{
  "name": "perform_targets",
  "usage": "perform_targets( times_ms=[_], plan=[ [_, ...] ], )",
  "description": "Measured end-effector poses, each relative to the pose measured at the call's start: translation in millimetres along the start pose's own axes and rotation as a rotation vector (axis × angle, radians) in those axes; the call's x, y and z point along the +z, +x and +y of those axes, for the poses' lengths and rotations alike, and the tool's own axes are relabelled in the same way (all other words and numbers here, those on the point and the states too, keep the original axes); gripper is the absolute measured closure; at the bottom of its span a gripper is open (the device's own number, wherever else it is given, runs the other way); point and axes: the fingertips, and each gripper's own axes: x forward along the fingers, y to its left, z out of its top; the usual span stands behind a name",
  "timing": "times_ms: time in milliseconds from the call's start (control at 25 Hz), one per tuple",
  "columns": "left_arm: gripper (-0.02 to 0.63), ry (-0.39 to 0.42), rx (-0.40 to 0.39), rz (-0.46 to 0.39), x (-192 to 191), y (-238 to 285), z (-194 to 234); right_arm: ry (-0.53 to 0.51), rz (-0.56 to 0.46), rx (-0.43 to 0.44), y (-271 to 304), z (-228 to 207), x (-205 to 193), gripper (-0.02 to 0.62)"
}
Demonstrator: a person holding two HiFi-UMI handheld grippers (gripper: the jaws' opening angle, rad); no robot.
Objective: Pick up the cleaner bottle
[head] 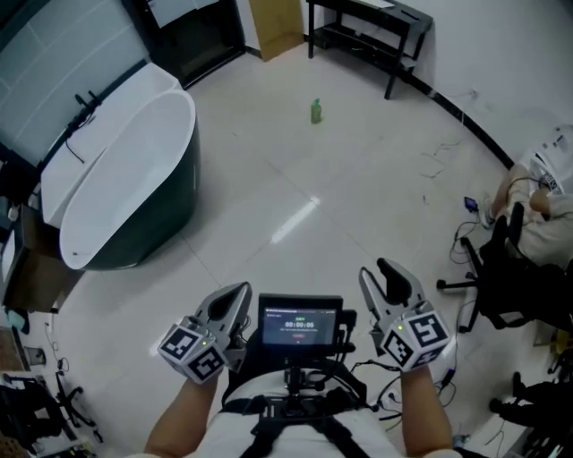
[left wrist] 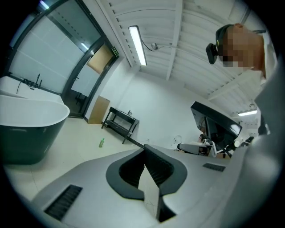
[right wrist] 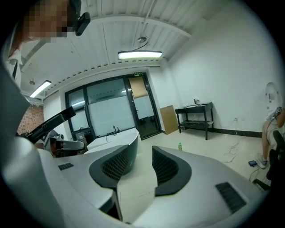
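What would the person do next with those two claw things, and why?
Probably step forward across the floor toward the green bottle. It stands upright far ahead, well beyond both grippers. The right gripper has its jaws apart with nothing between them, so it looks the likelier one to take it; the left gripper is shut.

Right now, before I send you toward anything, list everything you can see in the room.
cleaner bottle: one, green, upright on the floor, far ahead.
bathtub: one, white inside, dark green outside, left.
table: one, black, by the far wall.
board: one, brown, at the far wall.
office chair: one, black, right.
person: one, right edge.
cables: several, dark, floor at right.
screen: one, black, between the grippers.
left gripper: one, grey, jaws shut, empty.
right gripper: one, grey, jaws open, empty.
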Motion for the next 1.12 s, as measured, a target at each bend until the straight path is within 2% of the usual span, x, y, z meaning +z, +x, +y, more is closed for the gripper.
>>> perform_targets(
  times_ms=[160,440,640,800,1000,1120],
  plan=[
    [0.604,-0.022,-0.009,0.005,19,48,33,0.017,0.054,-0.024,41,-31,5,0.433],
    [0.604,-0.022,-0.078,0.039,61,155,117,0.038,0.070,-0.129,140,-93,37,0.433],
    [0.604,0.031,-0.130,0.094,126,232,176,0.045,0.070,-0.158,234,-124,86,0.433],
    [0.604,0.062,-0.182,0.129,163,285,215,0.039,0.038,-0.209,291,-150,129,0.433],
    [0.604,0.069,-0.163,0.168,185,338,245,0.085,0.039,-0.232,342,-194,143,0.433],
    [0.604,0.071,-0.138,0.174,196,381,260,0.099,0.034,-0.197,379,-233,152,0.433]
  ],
)
